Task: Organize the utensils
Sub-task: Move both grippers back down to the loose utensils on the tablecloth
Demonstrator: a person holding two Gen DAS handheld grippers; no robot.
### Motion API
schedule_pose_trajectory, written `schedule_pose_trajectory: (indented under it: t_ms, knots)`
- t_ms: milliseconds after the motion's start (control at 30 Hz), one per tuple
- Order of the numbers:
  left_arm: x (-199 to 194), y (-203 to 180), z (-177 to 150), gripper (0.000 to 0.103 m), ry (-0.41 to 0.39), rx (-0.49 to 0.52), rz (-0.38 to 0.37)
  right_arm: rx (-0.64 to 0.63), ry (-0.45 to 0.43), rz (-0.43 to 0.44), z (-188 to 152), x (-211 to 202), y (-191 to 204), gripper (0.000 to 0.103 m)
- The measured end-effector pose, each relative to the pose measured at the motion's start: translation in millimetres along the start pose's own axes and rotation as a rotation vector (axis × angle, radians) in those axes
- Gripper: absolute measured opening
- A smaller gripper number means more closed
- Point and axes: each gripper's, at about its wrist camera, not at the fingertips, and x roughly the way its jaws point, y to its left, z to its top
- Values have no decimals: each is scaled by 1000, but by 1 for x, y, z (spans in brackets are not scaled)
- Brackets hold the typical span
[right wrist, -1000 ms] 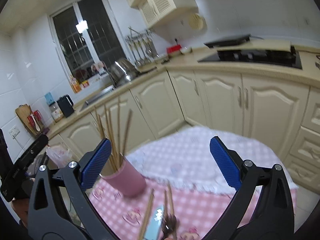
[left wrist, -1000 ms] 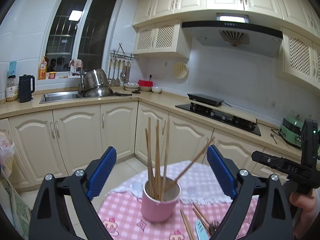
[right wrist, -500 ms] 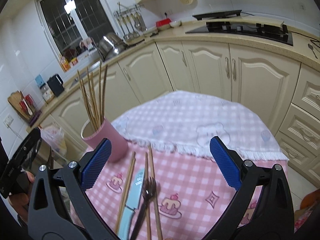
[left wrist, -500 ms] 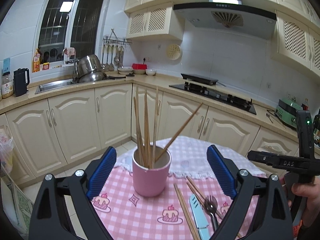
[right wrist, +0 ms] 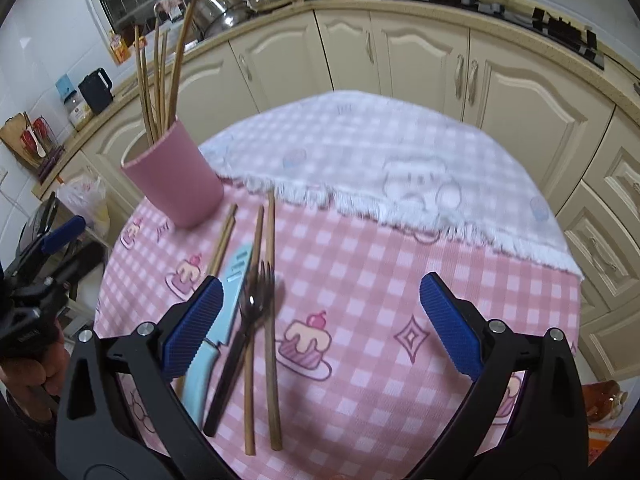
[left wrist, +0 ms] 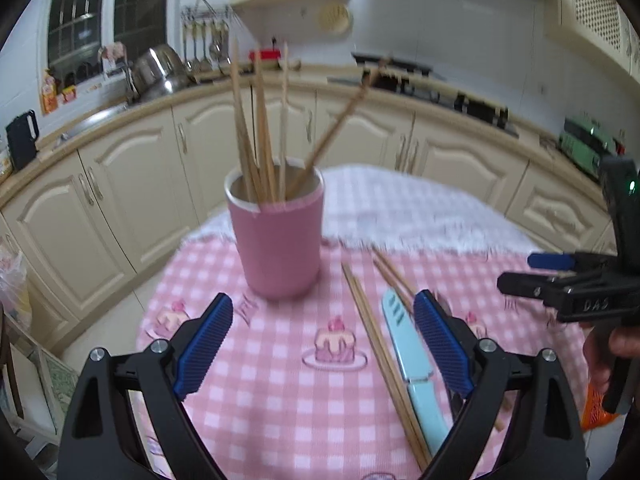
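Two tools are in my views, and both have their blue pads spread wide with nothing between them. My left tool (left wrist: 323, 344) hovers over the pink checked cloth (left wrist: 280, 400) on the counter, pointing at the pink cup (left wrist: 280, 248), which stands upright near the seam with the white fringed cloth (right wrist: 360, 152). Several wooden chopsticks stand in the cup (left wrist: 260, 120), one leaning out to the right.

My right tool (right wrist: 320, 324) hangs above the loose utensils lying right of the cup. From its camera I see a light blue knife (right wrist: 218, 320) just inside the left pad, a dark metal fork (right wrist: 248, 320) lying partly across it, and loose chopsticks (right wrist: 272, 320) running roughly parallel beside them. One more chopstick pair (left wrist: 376, 344) lies between the cup and the knife. All of them lie flat on the cloth, untouched by either tool.

Behind the counter I see cream cabinets (right wrist: 420, 64) and a steel pot (left wrist: 160, 72) by the sink.
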Motion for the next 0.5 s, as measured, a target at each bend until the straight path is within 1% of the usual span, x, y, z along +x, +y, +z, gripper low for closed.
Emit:
schedule_pose_trajectory:
  t_ms: [167, 400, 500]
  knots:
    - [21, -6, -9, 90, 84, 20, 5, -8, 36, -10, -5, 8, -2, 97]
    - [50, -12, -24, 90, 229, 40, 17, -57, 96, -27, -10, 19, 2, 97]
    - [61, -14, -29, 90, 287, 53, 20, -67, 108, -25, -11, 22, 3, 97]
